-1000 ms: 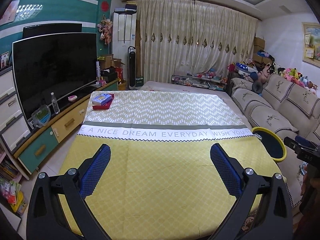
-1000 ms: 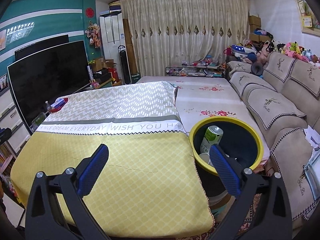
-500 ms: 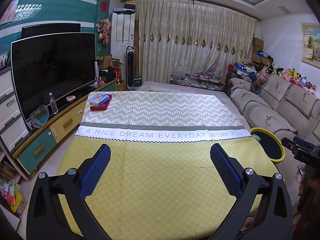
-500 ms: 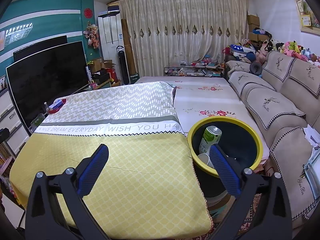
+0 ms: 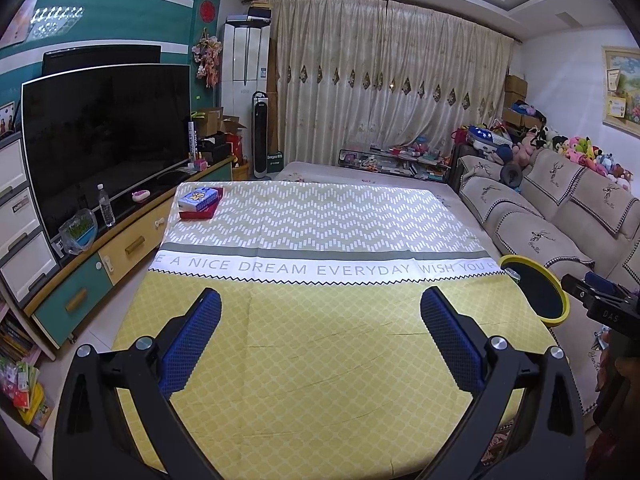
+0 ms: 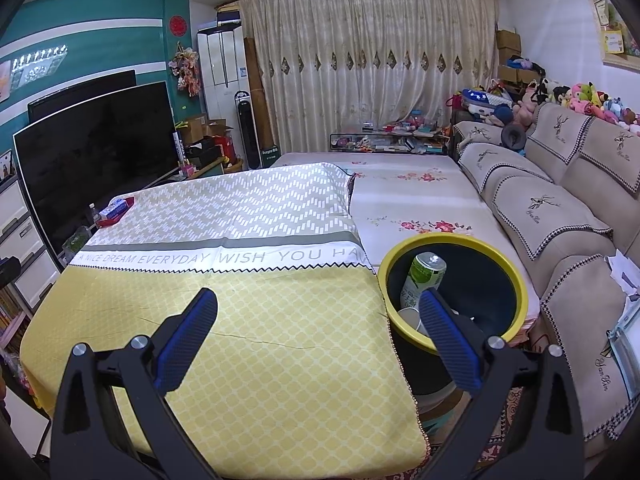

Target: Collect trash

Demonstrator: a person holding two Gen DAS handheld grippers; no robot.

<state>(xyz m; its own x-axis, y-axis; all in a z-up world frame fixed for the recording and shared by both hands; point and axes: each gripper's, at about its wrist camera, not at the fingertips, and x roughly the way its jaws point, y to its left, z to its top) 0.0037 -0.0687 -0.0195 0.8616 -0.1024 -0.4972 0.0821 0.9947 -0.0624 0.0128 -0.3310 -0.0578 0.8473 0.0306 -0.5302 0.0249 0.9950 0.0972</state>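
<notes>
A black bin with a yellow rim (image 6: 516, 280) stands at the right edge of the table, also in the left wrist view (image 5: 554, 286). Inside it lie a green and white can (image 6: 424, 280) and a white paper cup (image 6: 410, 318). My left gripper (image 5: 320, 314) is open and empty over the yellow tablecloth (image 5: 320, 340). My right gripper (image 6: 318, 314) is open and empty above the table's near right corner, beside the bin. Its body shows at the right in the left wrist view (image 5: 600, 304).
A blue box on a red box (image 5: 200, 202) sits at the table's far left corner. A TV (image 5: 104, 136) on a cabinet runs along the left. A sofa (image 6: 560, 216) stands to the right, a floral-covered bed (image 6: 408, 196) behind the table.
Both grippers have drawn back and risen slightly, so more of the table and bin show. Both stay open and empty.
</notes>
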